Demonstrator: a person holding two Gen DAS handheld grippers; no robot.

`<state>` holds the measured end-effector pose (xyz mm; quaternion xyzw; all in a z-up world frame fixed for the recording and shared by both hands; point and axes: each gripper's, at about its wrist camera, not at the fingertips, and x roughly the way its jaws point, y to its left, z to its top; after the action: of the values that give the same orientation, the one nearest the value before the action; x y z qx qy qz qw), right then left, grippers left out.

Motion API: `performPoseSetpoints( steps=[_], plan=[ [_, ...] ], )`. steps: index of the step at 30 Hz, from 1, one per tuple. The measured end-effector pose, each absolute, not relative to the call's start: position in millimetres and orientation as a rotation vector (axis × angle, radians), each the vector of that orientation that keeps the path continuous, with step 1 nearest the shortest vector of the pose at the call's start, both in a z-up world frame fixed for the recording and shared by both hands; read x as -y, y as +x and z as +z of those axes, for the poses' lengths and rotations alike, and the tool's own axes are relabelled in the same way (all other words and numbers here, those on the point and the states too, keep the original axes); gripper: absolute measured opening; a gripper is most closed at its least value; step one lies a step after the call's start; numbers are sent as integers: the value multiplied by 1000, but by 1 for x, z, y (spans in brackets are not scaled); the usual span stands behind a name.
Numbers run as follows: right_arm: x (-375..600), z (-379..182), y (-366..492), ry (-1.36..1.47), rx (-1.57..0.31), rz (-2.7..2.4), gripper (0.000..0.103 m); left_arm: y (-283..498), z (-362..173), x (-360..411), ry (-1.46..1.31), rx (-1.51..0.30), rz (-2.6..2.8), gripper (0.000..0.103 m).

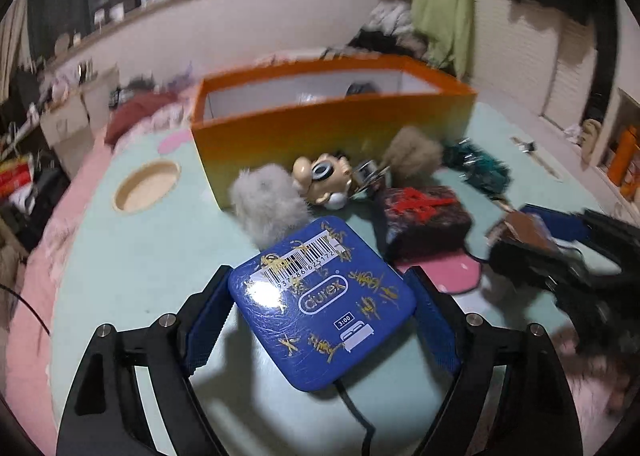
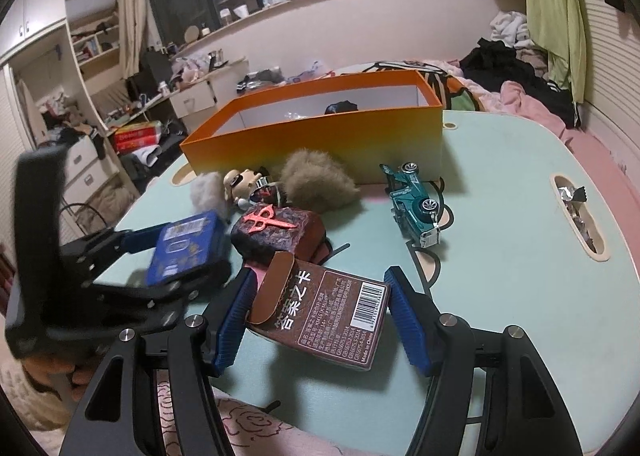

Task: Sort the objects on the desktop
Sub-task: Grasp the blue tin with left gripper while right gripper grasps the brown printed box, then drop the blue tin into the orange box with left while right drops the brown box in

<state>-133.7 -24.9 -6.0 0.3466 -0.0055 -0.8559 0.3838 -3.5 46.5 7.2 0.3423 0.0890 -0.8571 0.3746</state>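
Observation:
My left gripper [image 1: 320, 292] is shut on a blue tin [image 1: 322, 302] with a barcode sticker and holds it above the pale green table [image 1: 120, 256]; the tin also shows in the right wrist view [image 2: 186, 250]. My right gripper [image 2: 320, 296] is shut on a brown card box [image 2: 320, 314] with an open flap, lifted off the table. An orange box [image 2: 320, 139] stands open behind the clutter, with a dark item inside.
Between the grippers and the orange box lie a dark red-marked box [image 2: 276, 230], a small doll head [image 2: 240, 181], a grey fluff ball [image 1: 266, 205], a tan fluff ball [image 2: 316, 179] and a teal toy car [image 2: 416, 203]. A table slot [image 2: 576, 215] at right holds wrappers.

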Motion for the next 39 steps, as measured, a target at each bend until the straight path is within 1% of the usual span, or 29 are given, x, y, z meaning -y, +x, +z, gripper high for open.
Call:
performPoseSetpoints(
  steps=[4, 8, 11, 15, 18, 21, 22, 23, 24, 25, 28, 29, 35, 39],
  plan=[
    [21, -3, -132, 859, 29, -2193, 66, 16, 15, -71, 792, -124, -2244, 84],
    [21, 9, -133, 819, 23, -2194, 66, 20, 31, -66, 744, -172, -2268, 84],
    [24, 30, -141, 747, 26, -2230, 66, 10, 54, -59, 674, -180, -2280, 84],
    [46, 57, -183, 731, 49, -2280, 66, -13, 88, -41, 574, -135, -2275, 84],
    [66, 64, -215, 740, 42, -2346, 66, -33, 101, -10, 536, -143, -2239, 84],
    [87, 60, -242, 777, -22, -2434, 67, -47, 99, 27, 533, -223, -2178, 85],
    [91, 55, -250, 814, -43, -2450, 70, -51, 92, 41, 557, -268, -2152, 85],
    [97, 47, -259, 876, -78, -2468, 77, -55, 82, 56, 609, -337, -2130, 85],
    [99, 39, -266, 918, -101, -2463, 79, -57, 74, 66, 655, -386, -2122, 85],
    [99, 38, -265, 869, -145, -2489, 79, -59, 63, 75, 698, -431, -2138, 85],
    [100, 32, -258, 813, -250, -2495, 78, -58, 57, 67, 710, -324, -2173, 85],
    [97, 32, -256, 811, -239, -2496, 78, -58, 56, 64, 716, -316, -2178, 85],
    [94, 32, -252, 844, -223, -2537, 78, -56, 57, 65, 751, -319, -2225, 85],
    [95, 34, -249, 887, -212, -2540, 78, -57, 62, 71, 749, -360, -2255, 85]
  ],
)
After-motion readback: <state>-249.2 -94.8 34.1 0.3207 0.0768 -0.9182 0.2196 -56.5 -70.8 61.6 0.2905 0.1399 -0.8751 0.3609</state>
